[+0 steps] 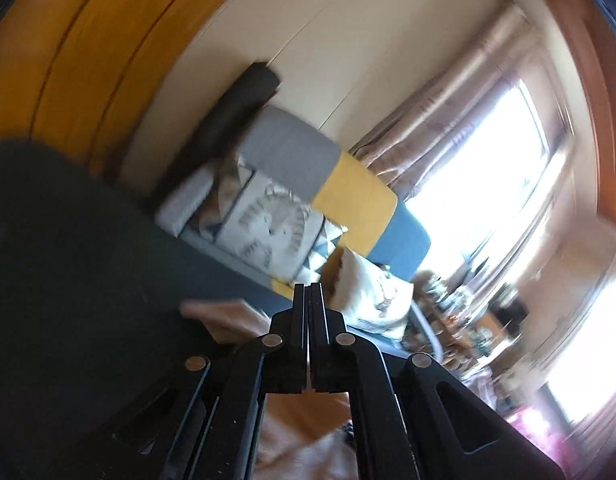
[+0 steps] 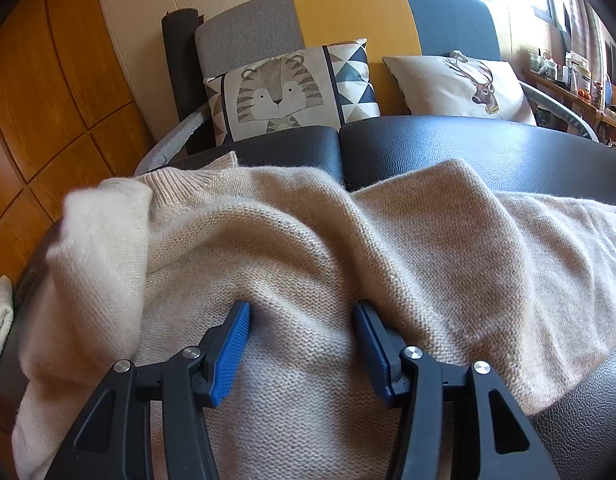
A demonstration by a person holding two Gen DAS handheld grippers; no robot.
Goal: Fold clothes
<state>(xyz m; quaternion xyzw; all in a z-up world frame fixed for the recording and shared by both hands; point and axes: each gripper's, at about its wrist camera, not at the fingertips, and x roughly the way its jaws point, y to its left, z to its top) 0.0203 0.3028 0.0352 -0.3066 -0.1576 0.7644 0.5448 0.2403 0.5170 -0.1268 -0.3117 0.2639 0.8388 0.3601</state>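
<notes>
1. One beige knitted sweater [image 2: 315,240] lies crumpled on the black padded surface [image 2: 487,148], spread straight ahead of the right gripper [image 2: 304,316] and under it
2. The right gripper's jaws stand wide apart; both blue pads [image 2: 232,344] press down into the knit, with a band of sweater between them, but they do not pinch it
3. One ribbed collar [image 2: 180,182] shows ahead and to the left of those jaws; a paler fold of the same sweater is heaped further left
4. One small pale cloth [image 2: 0,316] sits at the far left edge, well apart from the jaws; what it is I cannot tell
5. The left gripper [image 1: 309,292] has its jaws together with only a thin slit between them, and nothing is clamped there
6. The left view is tilted and blurred; beige fabric shows just below and to the left of those closed jaws, not touching them as far as I can tell
7. Beyond the right jaws stands one sofa [image 2: 347,8] with three back panels: grey, yellow, blue
8. Two cushions lean on it: one tiger cushion [image 2: 280,92] ahead, one deer cushion [image 2: 463,84] ahead to the right
9. One dark roll [image 2: 182,56] stands left of the sofa
</notes>
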